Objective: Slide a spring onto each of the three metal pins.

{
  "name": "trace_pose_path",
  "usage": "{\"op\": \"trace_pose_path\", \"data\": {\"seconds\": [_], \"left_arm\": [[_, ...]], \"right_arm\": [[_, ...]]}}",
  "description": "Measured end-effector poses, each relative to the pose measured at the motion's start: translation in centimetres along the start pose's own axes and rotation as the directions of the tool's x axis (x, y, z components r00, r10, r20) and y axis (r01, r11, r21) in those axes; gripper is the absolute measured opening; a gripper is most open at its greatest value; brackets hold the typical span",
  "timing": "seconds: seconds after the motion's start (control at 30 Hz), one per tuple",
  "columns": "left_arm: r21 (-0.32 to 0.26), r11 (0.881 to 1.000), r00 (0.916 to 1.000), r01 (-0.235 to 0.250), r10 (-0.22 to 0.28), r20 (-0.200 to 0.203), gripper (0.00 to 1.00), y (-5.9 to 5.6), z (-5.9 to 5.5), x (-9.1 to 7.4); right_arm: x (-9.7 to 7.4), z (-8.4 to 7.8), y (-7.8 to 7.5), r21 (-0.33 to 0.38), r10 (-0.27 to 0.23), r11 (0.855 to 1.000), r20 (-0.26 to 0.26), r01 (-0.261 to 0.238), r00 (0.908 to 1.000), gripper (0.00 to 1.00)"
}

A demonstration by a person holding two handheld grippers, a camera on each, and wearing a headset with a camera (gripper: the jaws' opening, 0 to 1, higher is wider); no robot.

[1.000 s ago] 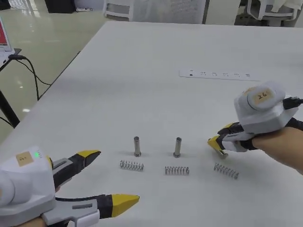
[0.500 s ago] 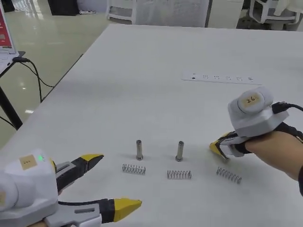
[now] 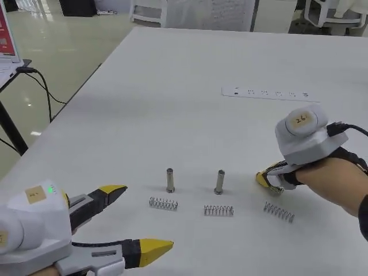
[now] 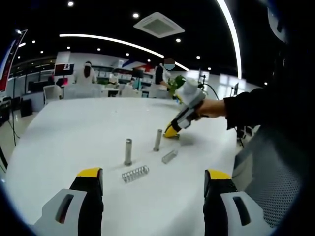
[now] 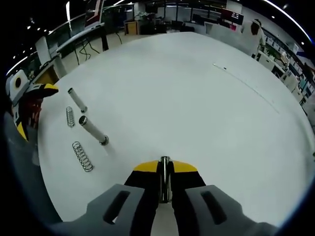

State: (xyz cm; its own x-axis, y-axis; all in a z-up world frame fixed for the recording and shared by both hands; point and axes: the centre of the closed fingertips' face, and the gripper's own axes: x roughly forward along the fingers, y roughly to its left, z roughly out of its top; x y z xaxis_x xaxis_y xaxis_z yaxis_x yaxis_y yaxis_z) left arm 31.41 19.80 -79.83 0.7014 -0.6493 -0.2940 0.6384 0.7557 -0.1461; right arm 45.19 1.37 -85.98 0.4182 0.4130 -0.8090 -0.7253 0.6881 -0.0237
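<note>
Grey steel marks the task's pieces on the matte white table [image 3: 172,86]. Two short cylindrical metal pins stand upright side by side in the head view, the left pin [image 3: 170,180] and the middle pin [image 3: 220,181]. A small coiled wire spring lies flat at six o'clock of each, near but apart: the left spring [image 3: 163,203] and the middle spring [image 3: 218,211]. A third coil, the right spring [image 3: 279,212], lies at three o'clock of the middle spring, none of them on a pin.

The yellow-tipped right gripper [image 3: 267,179] sits at three o'clock of the middle pin, its tips low over the table just above the right spring. In the right gripper view the right gripper [image 5: 165,167] has its claw pressed together on the third pin [image 5: 164,184], a slim metal rod pinched between the yellow tips. The two standing pins and two springs lie off toward nine o'clock of that view.

The yellow-tipped left gripper [image 3: 141,218] hangs at seven o'clock in the head view, well apart from the pins, its claw spread wide with nothing in it. In the left gripper view the left gripper [image 4: 153,174] frames the left spring between its tips.

A flat white power strip [image 3: 266,93] lies at one o'clock, far up the table.
</note>
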Motion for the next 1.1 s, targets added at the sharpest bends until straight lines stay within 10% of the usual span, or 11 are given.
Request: {"op": "trace_pose_path", "data": {"seconds": [1.1], "left_arm": [[0.01,1.0,0.9999,0.014,-0.014,-0.005,0.8,-0.5,0.0,0.1]], "right_arm": [[-4.2,0.7,0.7,0.049,0.012,0.999,0.082,-0.016,0.9965,0.05]]}}
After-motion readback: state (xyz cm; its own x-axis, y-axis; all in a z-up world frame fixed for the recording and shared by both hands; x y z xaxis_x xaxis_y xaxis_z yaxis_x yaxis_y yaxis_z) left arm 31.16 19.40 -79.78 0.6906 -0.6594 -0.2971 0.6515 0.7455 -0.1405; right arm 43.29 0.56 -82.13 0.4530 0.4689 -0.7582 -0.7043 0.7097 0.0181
